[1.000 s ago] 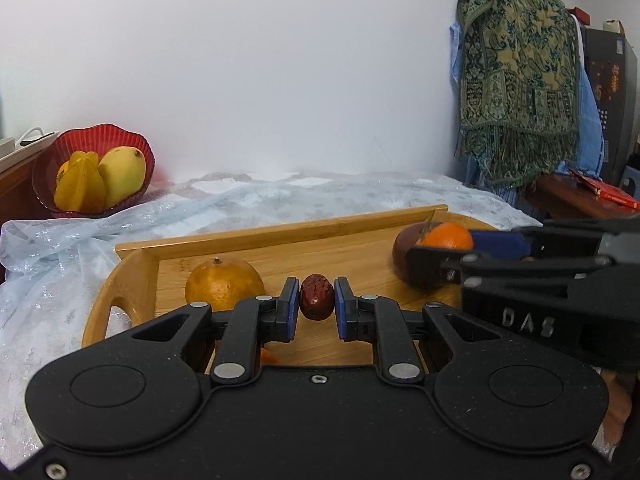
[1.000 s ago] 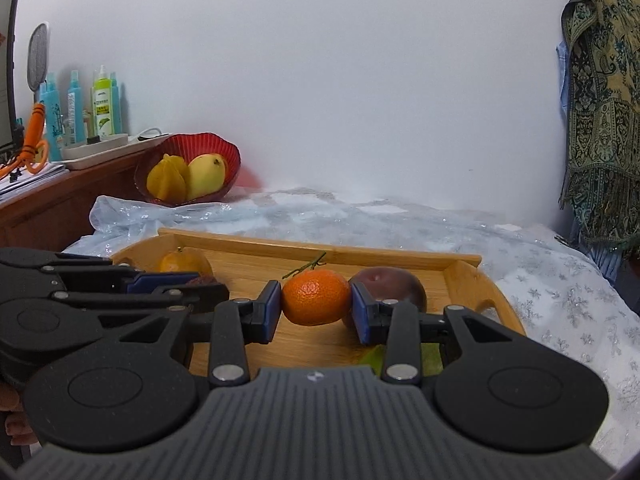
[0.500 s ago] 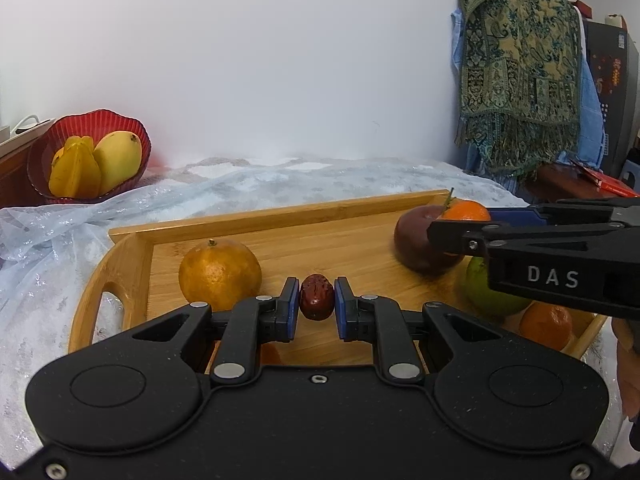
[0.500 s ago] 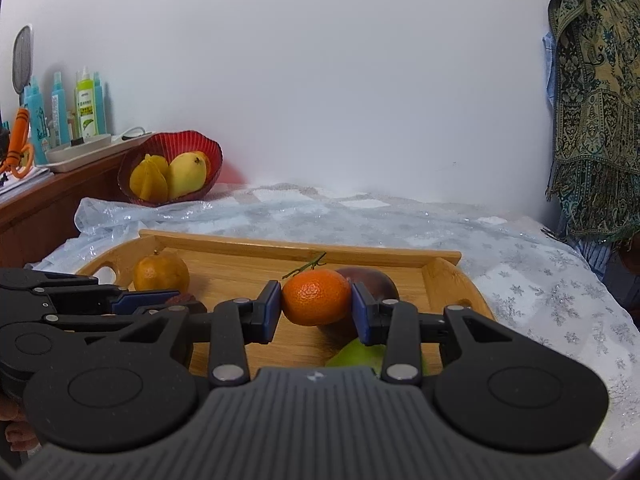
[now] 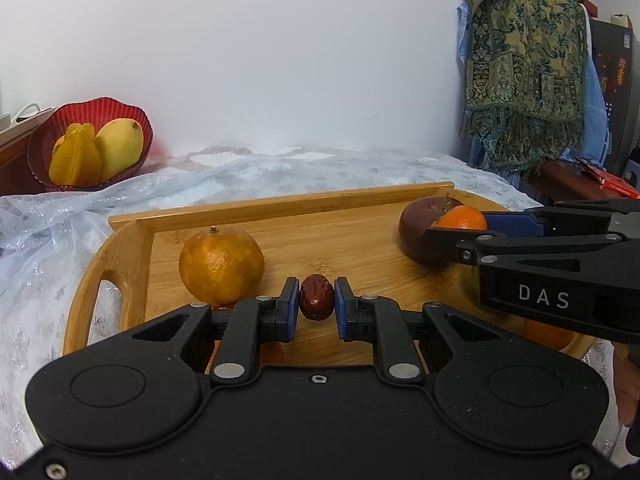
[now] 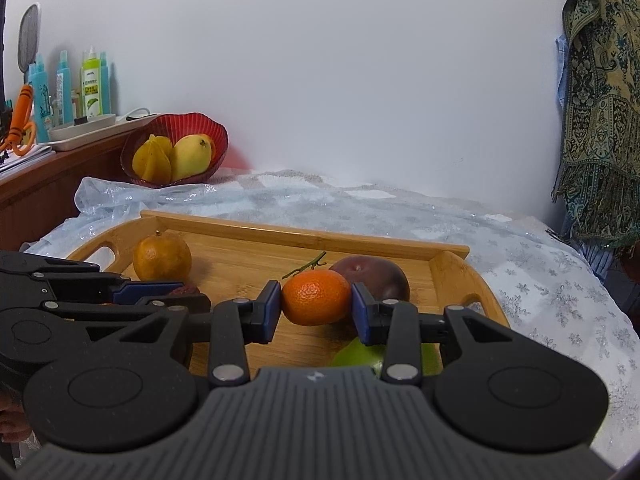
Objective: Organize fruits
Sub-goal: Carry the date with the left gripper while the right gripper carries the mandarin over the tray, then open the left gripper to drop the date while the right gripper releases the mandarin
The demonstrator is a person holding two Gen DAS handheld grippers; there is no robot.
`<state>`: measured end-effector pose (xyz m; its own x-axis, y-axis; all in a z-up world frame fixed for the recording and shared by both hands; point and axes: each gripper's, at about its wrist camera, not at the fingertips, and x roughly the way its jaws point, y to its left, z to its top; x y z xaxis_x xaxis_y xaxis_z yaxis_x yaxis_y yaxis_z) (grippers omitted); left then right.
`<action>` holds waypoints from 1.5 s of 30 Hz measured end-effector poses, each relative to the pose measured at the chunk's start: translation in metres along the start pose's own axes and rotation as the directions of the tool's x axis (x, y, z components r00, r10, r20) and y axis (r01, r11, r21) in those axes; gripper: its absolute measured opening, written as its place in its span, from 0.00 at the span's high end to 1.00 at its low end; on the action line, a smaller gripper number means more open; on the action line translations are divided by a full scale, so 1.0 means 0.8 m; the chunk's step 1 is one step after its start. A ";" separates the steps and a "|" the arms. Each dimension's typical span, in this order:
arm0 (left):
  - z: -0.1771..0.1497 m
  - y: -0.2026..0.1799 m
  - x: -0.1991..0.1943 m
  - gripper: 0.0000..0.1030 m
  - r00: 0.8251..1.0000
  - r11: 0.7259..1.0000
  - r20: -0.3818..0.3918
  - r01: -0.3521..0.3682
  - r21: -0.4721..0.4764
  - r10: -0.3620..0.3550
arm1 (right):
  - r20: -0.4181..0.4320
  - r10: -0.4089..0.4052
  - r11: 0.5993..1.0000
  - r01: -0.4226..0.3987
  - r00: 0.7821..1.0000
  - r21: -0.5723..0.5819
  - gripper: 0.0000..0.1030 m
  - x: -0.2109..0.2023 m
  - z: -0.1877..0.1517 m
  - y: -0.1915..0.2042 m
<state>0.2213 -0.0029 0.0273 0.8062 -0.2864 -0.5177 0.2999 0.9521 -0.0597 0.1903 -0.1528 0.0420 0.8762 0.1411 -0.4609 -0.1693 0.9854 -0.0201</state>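
Two grippers over the wooden tray (image 5: pixel 128 248), each loaded. Far left: red bowl (image 5: pixel 124 120) on the cloth, holding a starfruit (image 5: pixel 76 160) and a mango (image 5: pixel 120 148). Tray, left part: large orange (image 5: pixel 221 267), loose. Centre: left gripper (image 5: pixel 317 307) clenched on a red date (image 5: pixel 317 297). Right: right gripper (image 6: pixel 316 309) clamped on a small mandarin (image 6: pixel 316 297), above a dark purple fruit (image 6: pixel 380 276) and a green fruit (image 6: pixel 360 356)
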 end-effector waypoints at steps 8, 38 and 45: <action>0.000 0.003 0.002 0.83 1.000 1.000 -0.010 -0.002 -0.001 0.002 | -0.020 0.006 1.000 -0.006 1.000 -0.025 0.58 0.006 0.000 0.005; -0.001 0.003 0.000 0.83 1.000 1.000 -0.019 0.004 0.007 -0.004 | -0.052 0.013 0.996 -0.018 0.999 -0.083 0.56 0.011 0.001 0.014; -0.001 0.003 0.000 0.83 1.000 1.000 -0.021 0.005 0.007 -0.004 | -0.051 0.014 0.996 -0.018 0.999 -0.082 0.56 0.011 0.000 0.013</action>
<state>0.2216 -0.0004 0.0265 0.7942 -0.2883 -0.5350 0.3069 0.9501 -0.0564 0.1965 -0.1410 0.0379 0.8497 0.1499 -0.5056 -0.2215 0.9715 -0.0842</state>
